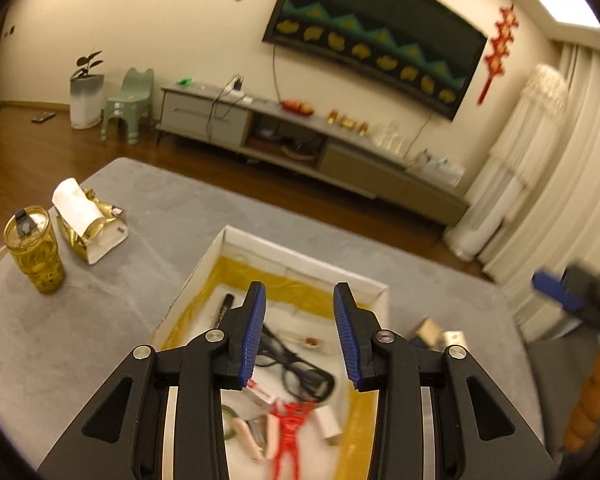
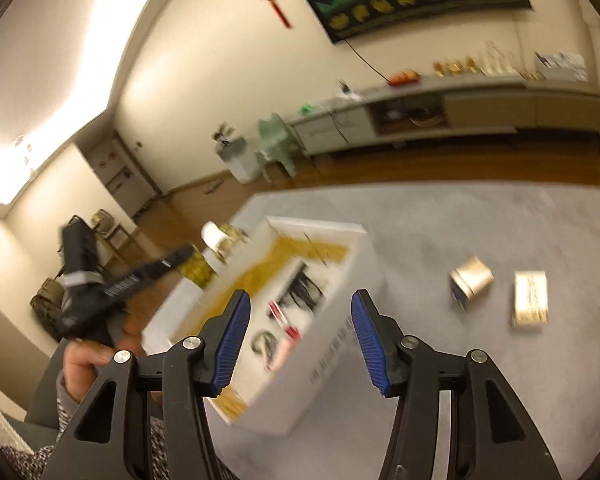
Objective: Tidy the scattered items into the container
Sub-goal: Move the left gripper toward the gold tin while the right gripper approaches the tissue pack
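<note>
A white box lined with yellow cloth sits on the grey table. Inside lie black glasses, a black marker, a red knotted ornament and other small items. My left gripper hangs open just above the box, nothing between its fingers. My right gripper is open too, over the near right side of the white box. On the table right of the box lie a small gold tin and a pale gold packet.
A yellow tumbler and a tissue pack stand at the table's left. A hand holds the left gripper's body. Beyond the table are wooden floor, a TV cabinet and curtains. Orange things sit at the far right.
</note>
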Demonstrator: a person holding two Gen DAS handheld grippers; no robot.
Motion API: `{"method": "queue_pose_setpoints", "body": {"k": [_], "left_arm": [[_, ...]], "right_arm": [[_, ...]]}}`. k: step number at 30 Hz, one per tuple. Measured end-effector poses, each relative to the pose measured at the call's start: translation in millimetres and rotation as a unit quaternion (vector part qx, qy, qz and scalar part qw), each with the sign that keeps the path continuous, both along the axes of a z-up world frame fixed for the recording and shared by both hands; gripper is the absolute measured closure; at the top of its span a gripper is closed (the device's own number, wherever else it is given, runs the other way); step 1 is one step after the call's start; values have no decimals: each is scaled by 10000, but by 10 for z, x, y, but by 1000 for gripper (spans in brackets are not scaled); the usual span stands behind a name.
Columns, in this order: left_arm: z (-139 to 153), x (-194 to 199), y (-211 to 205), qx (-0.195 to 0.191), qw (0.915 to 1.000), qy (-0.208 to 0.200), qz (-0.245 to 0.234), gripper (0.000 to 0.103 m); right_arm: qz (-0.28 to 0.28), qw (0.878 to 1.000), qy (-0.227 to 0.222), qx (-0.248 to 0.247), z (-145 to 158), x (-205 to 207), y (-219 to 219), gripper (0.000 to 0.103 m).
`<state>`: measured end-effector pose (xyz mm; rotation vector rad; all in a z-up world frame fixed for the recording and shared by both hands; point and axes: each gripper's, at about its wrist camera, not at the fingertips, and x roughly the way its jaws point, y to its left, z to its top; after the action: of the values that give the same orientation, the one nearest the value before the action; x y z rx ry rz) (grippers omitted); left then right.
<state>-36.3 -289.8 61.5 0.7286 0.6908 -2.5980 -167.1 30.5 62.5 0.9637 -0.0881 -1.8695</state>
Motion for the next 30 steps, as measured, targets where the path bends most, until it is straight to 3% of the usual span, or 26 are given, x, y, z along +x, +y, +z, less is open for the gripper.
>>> {"method": "queue_pose_setpoints", "body": {"k": [7, 10, 15, 20, 22, 24, 26, 30], "left_arm": [[27, 155, 189, 59, 9996, 111, -269, 65], [11, 135, 343, -70, 9994, 52, -339, 65], [-112, -29, 726, -300, 9983, -89, -501, 65], [-257, -326, 1283, -641, 9929, -290, -961, 65], [-307, -461, 1480, -722, 9905, -356, -1117, 65], [-374, -621, 1658, -831, 9879, -448, -1232, 65], [-435, -757, 1782, -968, 9854, -573, -1274, 65], [-597, -1009, 1912, -1112, 9826, -847, -1225, 65]], "right_arm": [[-138, 9999, 98, -20, -111, 241, 223, 49], [-270, 9993, -16, 256, -159, 272, 308, 49], [-593, 9964, 498, 346, -182, 193, 543, 48], [-1168, 9855, 1010, 706, -587, -168, 772, 48], [-1500, 9813, 804, 903, -826, -369, 893, 48], [-1661, 9806, 170, 1028, -990, -609, 959, 48], [-1662, 9822, 67, 868, -987, -712, 982, 48], [-1627, 9807, 332, 1031, -976, -826, 889, 47]]}}
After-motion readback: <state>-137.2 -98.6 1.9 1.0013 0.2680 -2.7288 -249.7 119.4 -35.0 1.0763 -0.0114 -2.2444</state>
